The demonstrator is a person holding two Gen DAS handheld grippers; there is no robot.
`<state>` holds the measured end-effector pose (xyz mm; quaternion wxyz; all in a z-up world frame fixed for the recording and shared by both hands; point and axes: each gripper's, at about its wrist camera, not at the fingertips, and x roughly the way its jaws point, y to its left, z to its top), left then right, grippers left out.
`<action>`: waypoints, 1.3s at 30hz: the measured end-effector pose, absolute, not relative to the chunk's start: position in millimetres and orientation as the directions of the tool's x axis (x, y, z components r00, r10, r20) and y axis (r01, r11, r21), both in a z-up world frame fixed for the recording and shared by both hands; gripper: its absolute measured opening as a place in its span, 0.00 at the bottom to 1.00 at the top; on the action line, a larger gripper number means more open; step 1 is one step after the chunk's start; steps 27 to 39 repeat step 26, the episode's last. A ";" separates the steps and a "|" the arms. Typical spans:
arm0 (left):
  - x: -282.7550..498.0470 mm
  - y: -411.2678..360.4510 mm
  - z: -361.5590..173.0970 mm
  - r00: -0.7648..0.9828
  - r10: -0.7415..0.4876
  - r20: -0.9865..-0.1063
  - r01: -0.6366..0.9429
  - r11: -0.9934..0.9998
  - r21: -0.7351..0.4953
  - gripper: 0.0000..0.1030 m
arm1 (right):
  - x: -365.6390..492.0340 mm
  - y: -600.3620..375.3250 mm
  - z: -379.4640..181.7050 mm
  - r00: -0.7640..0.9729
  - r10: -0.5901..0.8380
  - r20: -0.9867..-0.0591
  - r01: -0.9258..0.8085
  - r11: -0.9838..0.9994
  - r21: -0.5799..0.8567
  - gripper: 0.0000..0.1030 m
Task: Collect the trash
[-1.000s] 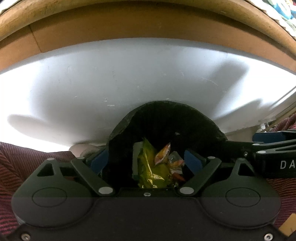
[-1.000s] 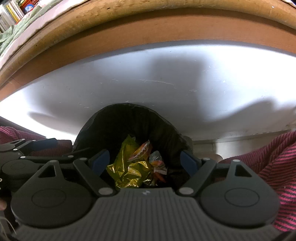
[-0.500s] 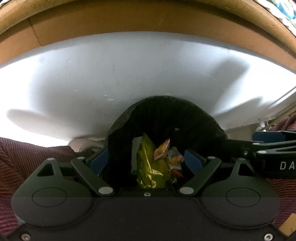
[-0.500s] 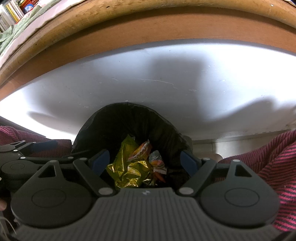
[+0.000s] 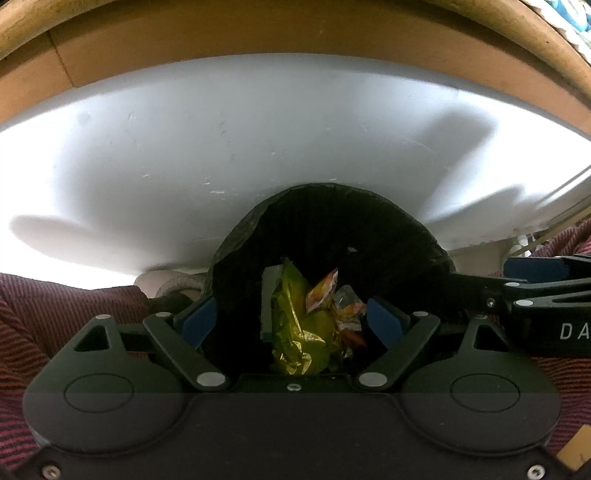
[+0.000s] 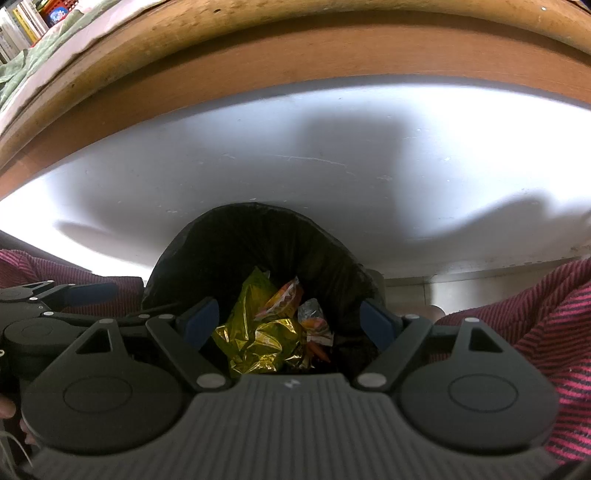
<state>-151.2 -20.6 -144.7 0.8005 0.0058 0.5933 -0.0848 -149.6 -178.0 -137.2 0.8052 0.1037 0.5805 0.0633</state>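
A bin lined with a black bag [image 5: 332, 229] [image 6: 258, 240] stands below both grippers. Inside lie a crumpled yellow-gold foil wrapper [image 5: 295, 332] [image 6: 258, 336], an orange snack wrapper [image 5: 321, 291] [image 6: 282, 299] and a small clear wrapper [image 6: 312, 317]. My left gripper [image 5: 291, 321] hangs over the bin's mouth, open wide, its blue pads [image 5: 197, 321] clear of the trash. My right gripper [image 6: 289, 322] is beside it, also open and empty, with blue pads [image 6: 376, 321] apart. Each gripper shows in the other's view: the right gripper [image 5: 535, 288], the left gripper [image 6: 55, 295].
A white surface [image 5: 258, 147] [image 6: 295, 166] runs behind the bin, bounded by a wooden edge [image 5: 258, 33] [image 6: 295, 48]. Red-and-black striped cloth [image 5: 55, 314] [image 6: 535, 332] flanks the bin on both sides. Books and green fabric [image 6: 22, 44] show at the far upper left.
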 end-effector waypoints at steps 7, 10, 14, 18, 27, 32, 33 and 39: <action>-152.2 -23.2 -145.0 0.285 -0.117 -0.951 0.152 0.985 -0.076 0.85 | -149.6 -178.0 -137.3 0.317 0.223 -0.922 0.019 0.970 0.241 0.87; -152.7 -23.3 -144.7 0.287 -0.118 -0.951 0.157 0.985 -0.075 0.85 | -149.5 -178.2 -137.4 0.318 0.223 -0.922 0.018 0.970 0.241 0.87; -153.1 -22.7 -144.7 0.287 -0.119 -0.950 0.158 0.985 -0.075 0.85 | -149.2 -178.7 -137.5 0.317 0.224 -0.922 0.017 0.970 0.241 0.87; -153.0 -22.2 -144.8 0.283 -0.123 -0.951 0.153 0.985 -0.082 0.85 | -149.1 -178.9 -137.4 0.317 0.224 -0.922 0.017 0.970 0.241 0.87; -153.9 -21.4 -144.1 0.291 -0.124 -0.949 0.158 0.984 -0.081 0.85 | -148.9 -179.4 -137.4 0.317 0.224 -0.922 0.017 0.970 0.241 0.87; -153.9 -21.4 -144.1 0.291 -0.124 -0.949 0.158 0.984 -0.081 0.85 | -148.9 -179.4 -137.4 0.317 0.224 -0.922 0.017 0.970 0.241 0.87; -153.9 -21.4 -144.1 0.291 -0.124 -0.949 0.158 0.984 -0.081 0.85 | -148.9 -179.4 -137.4 0.317 0.224 -0.922 0.017 0.970 0.241 0.87; -153.9 -21.4 -144.1 0.291 -0.124 -0.949 0.158 0.984 -0.081 0.85 | -148.9 -179.4 -137.4 0.317 0.224 -0.922 0.017 0.970 0.241 0.87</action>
